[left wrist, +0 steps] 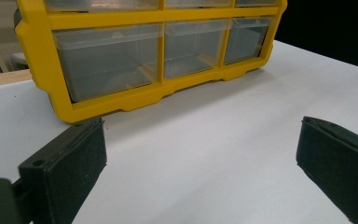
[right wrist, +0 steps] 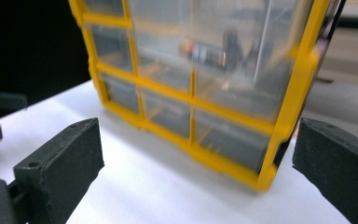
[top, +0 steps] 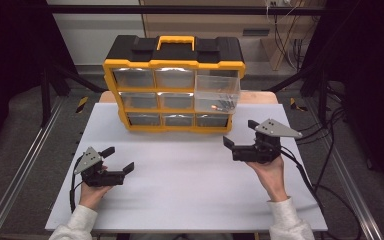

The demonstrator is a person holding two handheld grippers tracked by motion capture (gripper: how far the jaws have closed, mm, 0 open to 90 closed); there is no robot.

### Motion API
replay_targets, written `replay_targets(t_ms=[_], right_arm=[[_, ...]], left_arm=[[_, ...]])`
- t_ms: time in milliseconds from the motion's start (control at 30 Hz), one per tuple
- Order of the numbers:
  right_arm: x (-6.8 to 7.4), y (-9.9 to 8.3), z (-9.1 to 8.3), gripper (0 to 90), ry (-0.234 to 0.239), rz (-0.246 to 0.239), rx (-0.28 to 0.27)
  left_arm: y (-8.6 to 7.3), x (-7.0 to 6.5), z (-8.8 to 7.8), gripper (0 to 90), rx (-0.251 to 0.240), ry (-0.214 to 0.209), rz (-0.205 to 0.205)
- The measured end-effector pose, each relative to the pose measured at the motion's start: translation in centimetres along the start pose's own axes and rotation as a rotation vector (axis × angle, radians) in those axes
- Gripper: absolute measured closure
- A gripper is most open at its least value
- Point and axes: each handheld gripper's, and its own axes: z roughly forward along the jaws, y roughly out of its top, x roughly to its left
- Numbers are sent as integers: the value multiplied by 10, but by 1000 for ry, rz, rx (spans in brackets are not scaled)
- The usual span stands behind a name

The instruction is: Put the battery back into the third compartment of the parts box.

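Now your right gripper (top: 239,133) stands wide and empty near the table's (top: 190,200) right edge, just in front of the yellow organiser (top: 174,90) at its far edge. The top-right drawer (top: 217,94) is pulled out, with small parts lying in it; closing it looks like what's left. Your left gripper (top: 119,160), also wide and empty, rests near the left edge. No readable brand or label shows on the organiser.
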Motion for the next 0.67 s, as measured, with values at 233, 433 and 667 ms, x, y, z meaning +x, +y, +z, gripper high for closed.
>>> replay_targets(t_ms=[233,433,667], right_arm=[[-11,-49,2,13,1,38,41],[-20,-78,-1,6,-5,31,52],[-29,-95,-7,6,-8,45,43]], left_arm=[[0,0,0,11,2,0,-1],[0,0,0,11,0,0,-1],[-1,-1,1,11,8,-3,3]])
